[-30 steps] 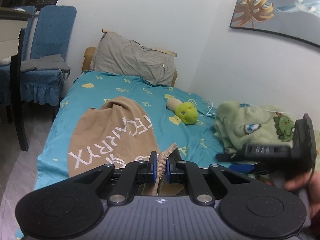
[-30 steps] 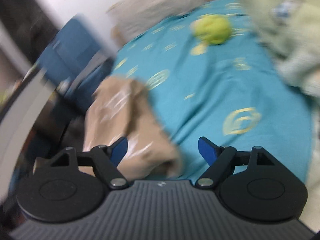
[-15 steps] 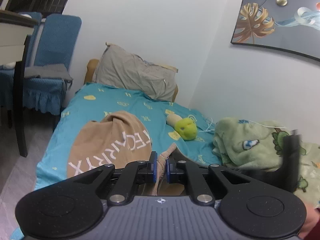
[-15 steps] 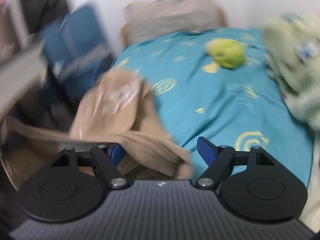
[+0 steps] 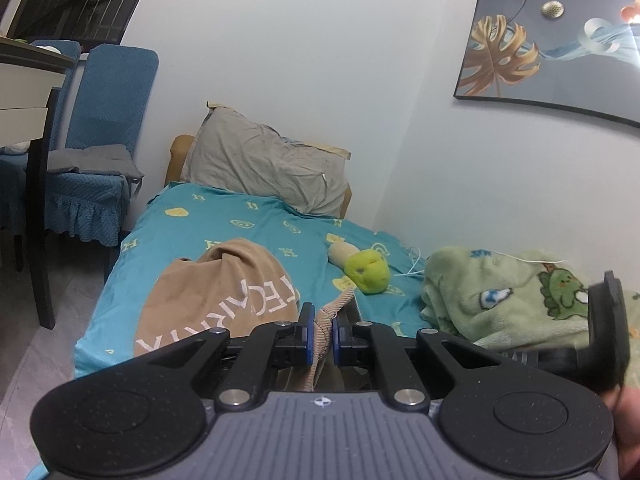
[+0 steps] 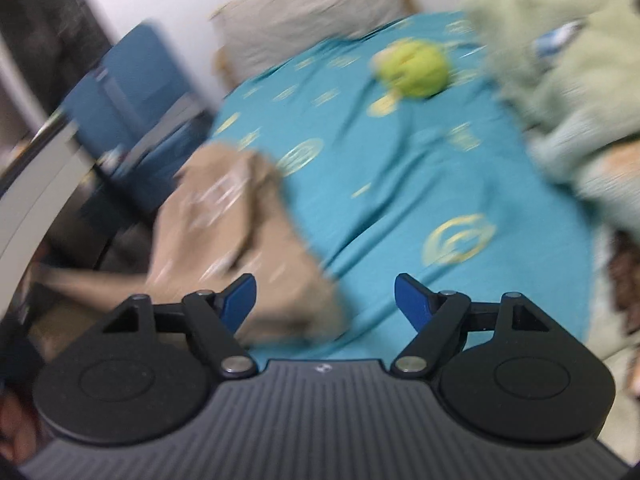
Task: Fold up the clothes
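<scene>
Two grippers: left gripper (image 5: pixel 320 334) stays clenched on the garment's (image 5: pixel 224 300) ribbed hem, camera raised since earlier. Right gripper (image 6: pixel 325 300) spread wide, empty, view blurred, swung rightward. Garment lies on the bed (image 5: pixel 260 232); plush (image 5: pixel 368 272) and blanket (image 5: pixel 508 296) beyond.

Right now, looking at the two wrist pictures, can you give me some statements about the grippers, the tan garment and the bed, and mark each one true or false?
1. The left gripper is shut on an edge of the tan garment. True.
2. The right gripper is also shut on cloth. False: its jaws stand wide apart with nothing between them.
3. The green plush toy lies on the teal bedsheet. True.
4. The tan garment is plain, with no print. False: it bears large white letters.
5. A grey pillow lies at the far end of the bed. True.
</scene>
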A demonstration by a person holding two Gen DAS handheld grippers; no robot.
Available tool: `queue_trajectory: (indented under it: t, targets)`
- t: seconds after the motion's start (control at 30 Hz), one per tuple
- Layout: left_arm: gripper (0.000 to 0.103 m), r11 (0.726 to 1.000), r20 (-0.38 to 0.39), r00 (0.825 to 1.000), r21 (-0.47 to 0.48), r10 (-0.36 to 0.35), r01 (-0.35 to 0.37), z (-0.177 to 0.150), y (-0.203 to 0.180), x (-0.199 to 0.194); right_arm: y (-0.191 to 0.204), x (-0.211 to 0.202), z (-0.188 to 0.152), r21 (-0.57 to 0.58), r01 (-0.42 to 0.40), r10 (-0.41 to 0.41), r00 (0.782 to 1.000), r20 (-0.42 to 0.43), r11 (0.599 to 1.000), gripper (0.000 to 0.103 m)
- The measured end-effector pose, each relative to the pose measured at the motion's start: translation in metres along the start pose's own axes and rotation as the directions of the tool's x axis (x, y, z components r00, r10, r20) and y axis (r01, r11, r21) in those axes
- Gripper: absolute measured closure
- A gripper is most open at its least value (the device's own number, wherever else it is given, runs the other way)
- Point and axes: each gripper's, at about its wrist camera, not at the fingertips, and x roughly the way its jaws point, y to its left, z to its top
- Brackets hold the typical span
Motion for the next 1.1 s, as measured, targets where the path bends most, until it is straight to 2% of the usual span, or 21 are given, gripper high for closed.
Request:
queue_trajectory:
  t: [0.07, 0.1, 0.2, 0.37, 0.4, 0.43, 0.5, 0.63, 0.8, 1.1]
  targets:
    - [0.094, 1.000, -0.001, 1.000, -0.006, 0.007, -0.007, -0.001, 0.001, 0.000, 0.016, 0.007, -0.014, -0.046, -0.041, 0.039, 0.998, -0.046, 0.998, 0.034]
    - [0.094, 1.000, -0.001, 1.000, -0.010, 0.009, -0.009, -0.001, 0.002, -0.001, 0.022, 0.013, -0.019, -0.059, -0.032, 0.029, 0.998, -0.054, 0.998, 0.037]
    - [0.094, 1.000, 0.003, 1.000, -0.021, 0.012, -0.012, 0.000, 0.003, -0.002, 0.031, 0.037, -0.027, -0.055, 0.023, -0.026, 0.998, -0.050, 0.998, 0.038]
    - [0.094, 0.999, 0.008, 1.000, -0.030, 0.021, -0.020, 0.001, 0.004, -0.003, 0.035, 0.059, -0.020, -0.076, 0.109, -0.103, 0.991, 0.083, 0.991, 0.038]
    - [0.094, 0.999, 0.008, 1.000, -0.031, 0.023, -0.023, 0.001, 0.004, -0.002, 0.036, 0.062, -0.020, -0.092, 0.119, -0.110, 0.989, 0.098, 0.989, 0.042]
    - [0.094, 0.999, 0.007, 1.000, -0.032, 0.026, -0.026, 0.001, 0.005, -0.002, 0.037, 0.066, -0.021, -0.108, 0.128, -0.116, 0.987, 0.113, 0.986, 0.062]
    - [0.094, 0.999, -0.001, 0.999, -0.034, 0.037, -0.037, 0.001, 0.006, -0.001, 0.037, 0.068, -0.019, -0.119, 0.149, -0.136, 0.984, 0.114, 0.982, 0.090]
    - [0.094, 0.996, -0.033, 0.997, -0.044, 0.074, -0.075, -0.002, 0.013, 0.003, 0.038, 0.049, -0.011, -0.095, 0.127, -0.109, 0.980, 0.169, 0.987, 0.092]
    - [0.094, 0.992, -0.132, 0.986, -0.062, 0.105, -0.114, -0.010, 0.021, 0.009, 0.042, 0.024, -0.003, -0.077, 0.057, -0.037, 0.969, 0.245, 0.995, 0.092]
    - [0.092, 0.983, -0.256, 0.951, -0.001, 0.175, -0.182, -0.025, 0.020, 0.011, 0.037, 0.009, 0.007, -0.053, -0.044, 0.056, 0.967, 0.247, 0.998, 0.092]
